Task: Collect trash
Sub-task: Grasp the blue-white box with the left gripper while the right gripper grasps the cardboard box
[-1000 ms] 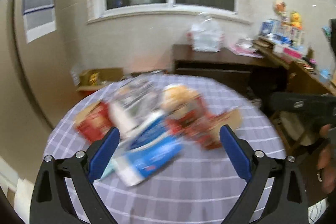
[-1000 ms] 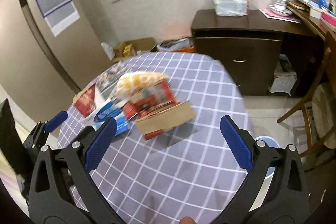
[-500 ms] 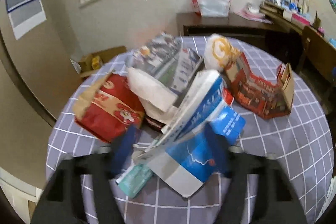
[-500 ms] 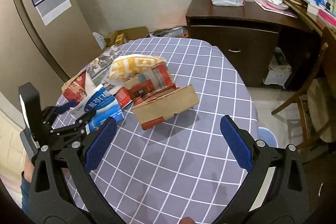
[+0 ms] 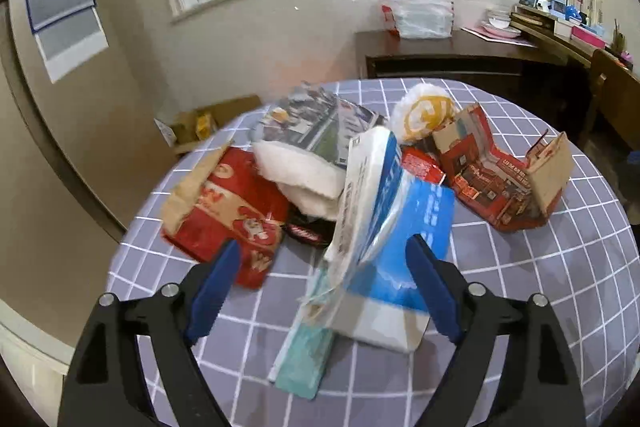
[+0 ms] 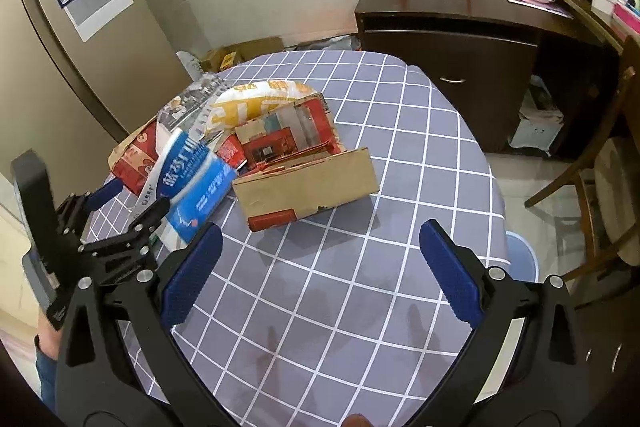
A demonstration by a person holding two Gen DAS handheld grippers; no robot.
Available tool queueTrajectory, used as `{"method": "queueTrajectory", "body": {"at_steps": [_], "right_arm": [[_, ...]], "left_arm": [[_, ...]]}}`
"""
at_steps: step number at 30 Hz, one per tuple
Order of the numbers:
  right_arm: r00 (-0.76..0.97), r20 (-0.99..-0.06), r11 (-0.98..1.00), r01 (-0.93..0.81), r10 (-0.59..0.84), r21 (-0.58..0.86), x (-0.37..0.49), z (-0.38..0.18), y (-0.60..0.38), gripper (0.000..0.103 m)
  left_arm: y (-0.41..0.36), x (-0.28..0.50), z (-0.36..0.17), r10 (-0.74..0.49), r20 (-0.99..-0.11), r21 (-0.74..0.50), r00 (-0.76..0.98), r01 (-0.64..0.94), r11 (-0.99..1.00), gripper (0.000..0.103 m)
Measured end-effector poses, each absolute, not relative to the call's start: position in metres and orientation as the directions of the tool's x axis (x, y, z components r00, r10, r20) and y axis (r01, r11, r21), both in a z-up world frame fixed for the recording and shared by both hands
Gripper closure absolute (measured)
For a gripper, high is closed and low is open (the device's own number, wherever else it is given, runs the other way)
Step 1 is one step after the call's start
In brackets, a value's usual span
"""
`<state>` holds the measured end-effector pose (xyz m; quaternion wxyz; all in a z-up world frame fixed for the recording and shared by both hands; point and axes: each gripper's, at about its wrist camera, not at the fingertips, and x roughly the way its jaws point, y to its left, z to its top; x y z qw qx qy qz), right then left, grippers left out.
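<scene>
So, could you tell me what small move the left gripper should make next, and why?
Probably close the left gripper on the blue and white package. Its fingers have just been opening and now stand on either side of the package's near end without pressing on it. The right gripper hangs open over bare tablecloth, away from the pile.

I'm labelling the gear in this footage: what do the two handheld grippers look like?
Both match: the left gripper and right gripper have black angular arms with silver screw heads and blue ribbed pads. A blue sleeve shows below the left one.
</scene>
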<state>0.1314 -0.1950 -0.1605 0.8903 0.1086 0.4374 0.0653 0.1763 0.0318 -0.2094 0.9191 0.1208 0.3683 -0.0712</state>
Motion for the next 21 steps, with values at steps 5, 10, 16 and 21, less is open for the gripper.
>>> {"method": "queueTrajectory", "body": {"at_steps": [5,10,16,21], "right_arm": [[0.610,-0.763,0.965,-0.009,0.212,0.261,0.131,-0.161,-0.202,0.006],[0.602,-0.766,0.962,-0.014,0.226,0.272,0.133,-0.169,-0.200,0.006],[0.616,-0.753,0.959,-0.014,0.231,0.283,0.149,-0.179,-0.169,0.006],[0.640,-0.756,0.965,0.086,0.136,0.246,0.167,-0.196,-0.156,0.006]], "left_arm": [[0.023,0.191,-0.222,-0.089,-0.749,0.104,0.657,0.249,0.963,0.071],[0.025,0.180,-0.218,-0.113,-0.736,0.056,0.668,0.227,0.972,0.086],[0.034,0.155,-0.205,-0.092,-0.718,0.012,0.689,0.145,0.989,0.086],[0.049,0.132,-0.198,-0.063,-0.710,-0.014,0.702,0.075,0.997,0.086]]}}
